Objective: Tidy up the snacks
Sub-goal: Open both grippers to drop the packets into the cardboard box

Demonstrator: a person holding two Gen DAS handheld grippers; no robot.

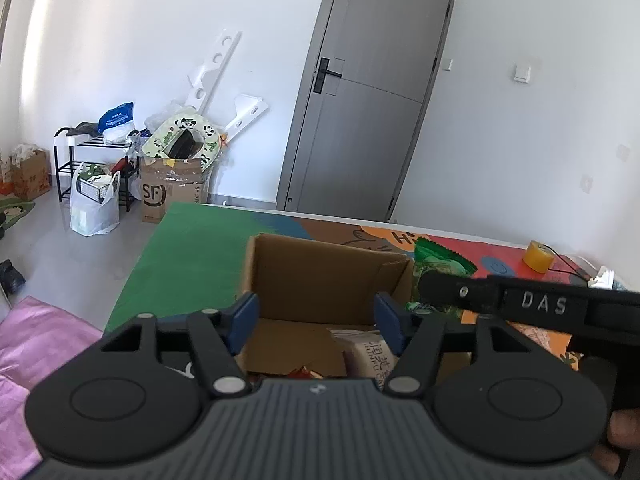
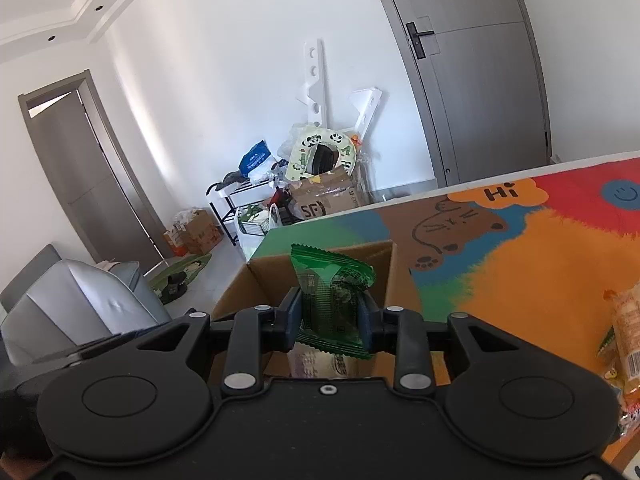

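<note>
An open cardboard box stands on a colourful mat. It also shows in the right wrist view. My left gripper is open and empty over the box's near side. Inside lie a pale snack packet and a red one. My right gripper is shut on a green snack packet and holds it upright over the box. In the left wrist view that green packet sits at the box's right rim, with the right gripper's finger beside it.
Orange snack packets lie on the mat at the right. A yellow tape roll sits at the mat's far right. Pink cloth lies at the left. Boxes and bags stand against the far wall by a grey door.
</note>
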